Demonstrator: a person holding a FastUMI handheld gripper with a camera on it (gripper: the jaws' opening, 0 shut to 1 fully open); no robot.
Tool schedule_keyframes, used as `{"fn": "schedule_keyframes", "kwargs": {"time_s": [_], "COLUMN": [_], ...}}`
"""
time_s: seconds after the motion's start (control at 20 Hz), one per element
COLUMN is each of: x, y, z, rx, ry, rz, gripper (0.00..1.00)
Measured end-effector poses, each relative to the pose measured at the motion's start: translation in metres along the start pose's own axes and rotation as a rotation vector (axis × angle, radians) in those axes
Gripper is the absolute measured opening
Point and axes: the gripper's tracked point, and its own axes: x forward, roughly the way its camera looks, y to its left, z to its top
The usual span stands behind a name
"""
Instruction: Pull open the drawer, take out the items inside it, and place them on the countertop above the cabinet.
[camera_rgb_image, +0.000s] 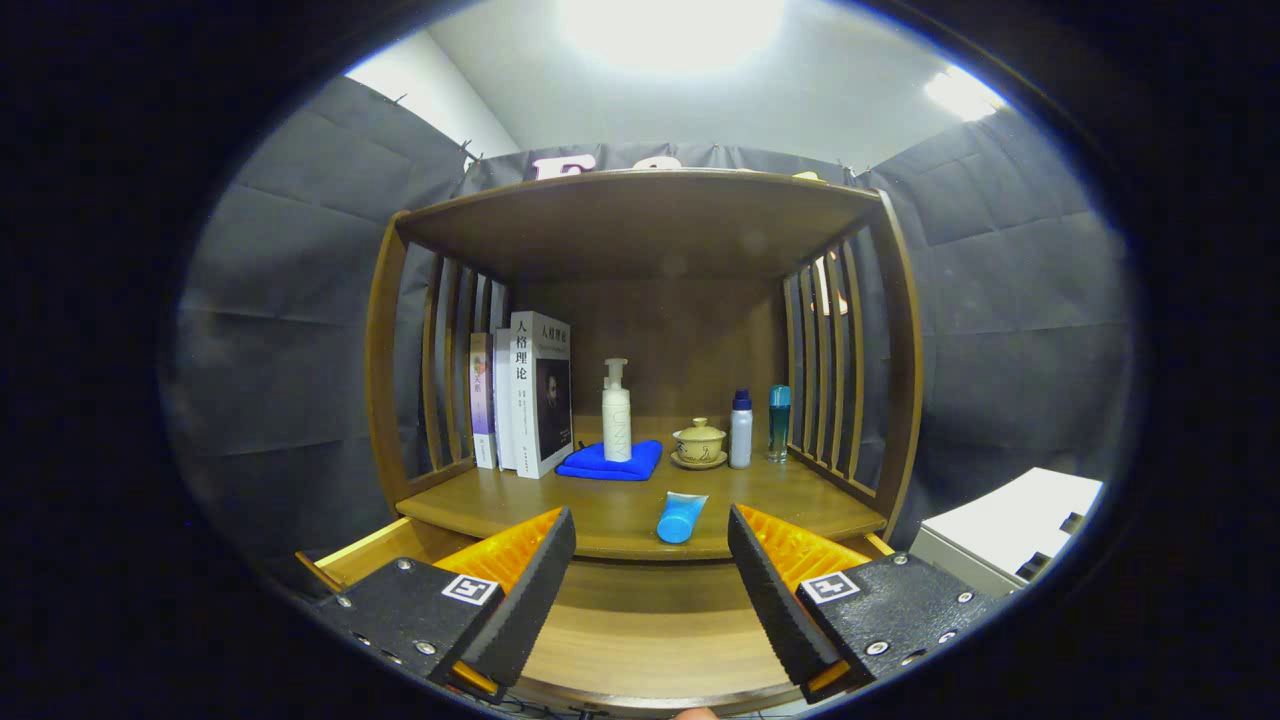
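Note:
My gripper (650, 555) hangs open above the pulled-out drawer (640, 640), whose bare wooden bottom shows between and below the fingers. Nothing is between the fingers. Just beyond them, near the front edge of the countertop (500, 505), lies a blue tube (680, 517) with its white end pointing back. Farther back on the countertop a white pump bottle (616, 412) stands on a folded blue cloth (610, 461). Beside it are a lidded tea bowl on a saucer (699, 444), a white bottle with a blue cap (740, 429) and a teal bottle (779, 423).
The wooden cabinet has slatted side walls (825, 385) and a top shelf (640, 215) over the countertop. Several books (525, 395) stand upright at the back left. A white box (1010, 530) sits outside the cabinet to the right. Dark cloth walls surround the booth.

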Motion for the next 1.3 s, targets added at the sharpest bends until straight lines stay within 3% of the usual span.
{"fn": "schedule_keyframes", "kwargs": {"time_s": [0.65, 1.3], "x": [-0.057, -0.107], "y": [0.014, 0.024], "z": [-0.048, -0.141], "rx": [-0.005, -0.055], "ry": [0.047, 0.214], "rz": [0.035, 0.09], "gripper": [0.94, 0.94]}}
